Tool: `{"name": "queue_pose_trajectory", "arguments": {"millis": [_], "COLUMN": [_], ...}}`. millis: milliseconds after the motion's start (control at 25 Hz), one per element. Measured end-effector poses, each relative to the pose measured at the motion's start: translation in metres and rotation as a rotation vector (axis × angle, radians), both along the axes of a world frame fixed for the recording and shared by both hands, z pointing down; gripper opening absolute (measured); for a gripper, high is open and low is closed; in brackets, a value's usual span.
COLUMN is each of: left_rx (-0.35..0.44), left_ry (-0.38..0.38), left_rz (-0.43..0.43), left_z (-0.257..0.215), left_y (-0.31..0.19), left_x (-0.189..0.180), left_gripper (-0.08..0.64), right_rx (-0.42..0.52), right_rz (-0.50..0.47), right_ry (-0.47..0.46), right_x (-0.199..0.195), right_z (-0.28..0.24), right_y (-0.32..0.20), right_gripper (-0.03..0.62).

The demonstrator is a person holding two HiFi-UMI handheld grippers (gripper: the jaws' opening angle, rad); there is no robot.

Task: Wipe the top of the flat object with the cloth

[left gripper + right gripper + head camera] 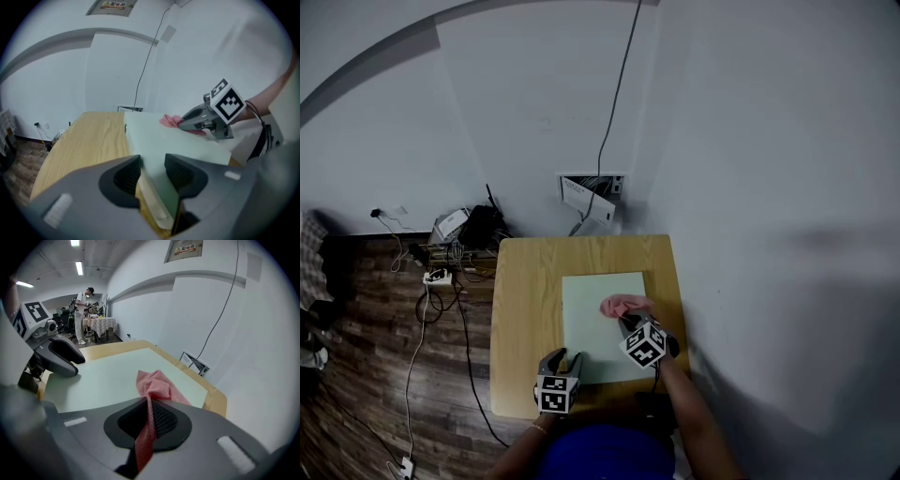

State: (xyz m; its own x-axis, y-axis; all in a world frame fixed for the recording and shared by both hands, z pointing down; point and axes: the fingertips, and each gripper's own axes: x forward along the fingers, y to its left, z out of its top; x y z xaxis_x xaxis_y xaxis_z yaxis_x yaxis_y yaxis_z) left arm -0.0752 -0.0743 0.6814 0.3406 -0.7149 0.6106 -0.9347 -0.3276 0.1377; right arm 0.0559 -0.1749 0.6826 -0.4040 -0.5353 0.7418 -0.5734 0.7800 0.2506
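A pale green flat board (595, 323) lies on the wooden table (520, 309). My left gripper (565, 357) is shut on the board's near left corner, and the board's edge (159, 138) runs between its jaws (152, 164). My right gripper (629, 322) is shut on a pink mesh cloth (622, 305), which is bunched on the board's right half. In the right gripper view the cloth (157, 385) passes up between the jaws (150, 401) and rests on the board (112, 376). From there the left gripper (77, 367) shows at the board's far corner.
The table stands in a corner, with white walls behind it and to its right. A wall box (592, 195) with a cable sits just behind the table. A power strip and cables (438, 277) lie on the wood floor to the left. A person (83, 315) stands far off.
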Motion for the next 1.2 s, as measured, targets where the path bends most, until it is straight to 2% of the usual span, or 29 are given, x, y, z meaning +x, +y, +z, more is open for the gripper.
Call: {"name": "queue_pose_trajectory", "arguments": {"millis": [520, 920, 1200], "left_rx": [0.0, -0.001, 0.0], "left_ry": [0.009, 0.012, 0.011], "left_rz": [0.002, 0.004, 0.003], "left_z": [-0.001, -0.001, 0.0], "left_y": [0.001, 0.001, 0.001], "left_x": [0.001, 0.0, 0.001], "left_gripper": [0.166, 0.166, 0.166], "right_rx": [0.008, -0.004, 0.009], "right_rz": [0.058, 0.135, 0.145], "right_ry": [0.02, -0.037, -0.045], "right_x": [0.028, 0.035, 0.037], "right_z": [-0.001, -0.001, 0.0], "right_y": [0.005, 0.005, 0.005], "right_gripper": [0.014, 0.014, 0.014]}}
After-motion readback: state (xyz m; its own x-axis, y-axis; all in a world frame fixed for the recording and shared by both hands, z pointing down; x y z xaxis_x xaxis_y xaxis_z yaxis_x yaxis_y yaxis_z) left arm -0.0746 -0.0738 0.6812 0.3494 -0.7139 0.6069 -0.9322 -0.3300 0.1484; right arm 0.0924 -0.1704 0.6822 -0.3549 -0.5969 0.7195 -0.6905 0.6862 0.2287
